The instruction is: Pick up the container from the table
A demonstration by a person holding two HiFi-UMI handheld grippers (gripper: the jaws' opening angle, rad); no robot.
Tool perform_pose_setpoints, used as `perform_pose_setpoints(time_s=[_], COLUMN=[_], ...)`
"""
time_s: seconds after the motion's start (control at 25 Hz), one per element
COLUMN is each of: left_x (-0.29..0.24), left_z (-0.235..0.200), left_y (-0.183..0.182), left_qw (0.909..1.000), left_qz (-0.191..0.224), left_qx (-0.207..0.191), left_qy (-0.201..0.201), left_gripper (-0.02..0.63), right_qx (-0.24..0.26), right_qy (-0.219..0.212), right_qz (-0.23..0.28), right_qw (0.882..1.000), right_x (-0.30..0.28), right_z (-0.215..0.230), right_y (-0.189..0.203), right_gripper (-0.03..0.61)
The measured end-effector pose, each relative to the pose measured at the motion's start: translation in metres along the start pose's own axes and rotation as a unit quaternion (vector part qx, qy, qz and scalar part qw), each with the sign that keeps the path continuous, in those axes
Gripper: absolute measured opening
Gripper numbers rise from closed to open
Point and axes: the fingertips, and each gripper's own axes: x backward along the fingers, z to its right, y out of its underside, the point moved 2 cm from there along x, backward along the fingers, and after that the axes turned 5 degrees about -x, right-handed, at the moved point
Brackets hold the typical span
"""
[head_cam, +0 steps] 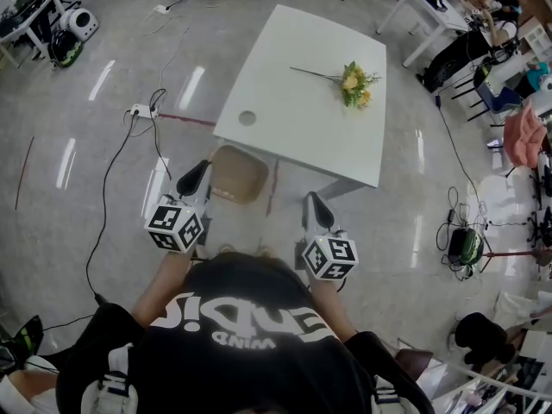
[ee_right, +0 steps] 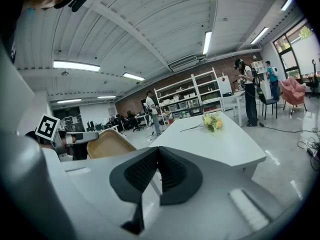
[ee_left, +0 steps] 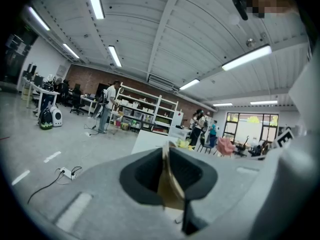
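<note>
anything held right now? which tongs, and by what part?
The left tongs are shut on the tan container, pinching its thin rim. The right tongs are shut with nothing in them.

Site: I read open-plan lab | centre: white shelving racks loaded with bins (ee_left: 145, 109), red-brown brick back wall (ee_left: 90, 76) | top: long fluorescent strip lights (ee_left: 95, 1) | left: white power strip with black cables (head_cam: 141, 110) on glossy grey floor (head_cam: 52, 102)

The right gripper (ee_right: 158, 154) shows jaws closed together before the white counter (ee_right: 220, 146); yellow flowers (ee_right: 212, 121) lie at its far end, a tan container (ee_right: 107, 144) left of it.
</note>
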Motion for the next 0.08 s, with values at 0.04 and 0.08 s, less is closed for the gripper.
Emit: perform_pose_setpoints(time_s=[0.04, 0.08], left_x=[0.0004, 0.0008], left_z=[-0.0003, -0.0007], left_y=[0.0001, 0.0003], left_qw=[1.0000, 1.0000], left_qz=[0.000, 0.000], left_qx=[0.000, 0.001], left_qy=[-0.001, -0.001], left_gripper=[0.043, 0.043], right_qx=[-0.001, -0.002], right_qy=[0.000, -0.001], right_qz=[0.000, 0.000], right_qw=[1.000, 1.000], right_x=[0.0003, 0.0005], right_z=[-0.0003, -0.0006], right_y=[0.0004, 0.0008], right_gripper=[0.000, 0.000])
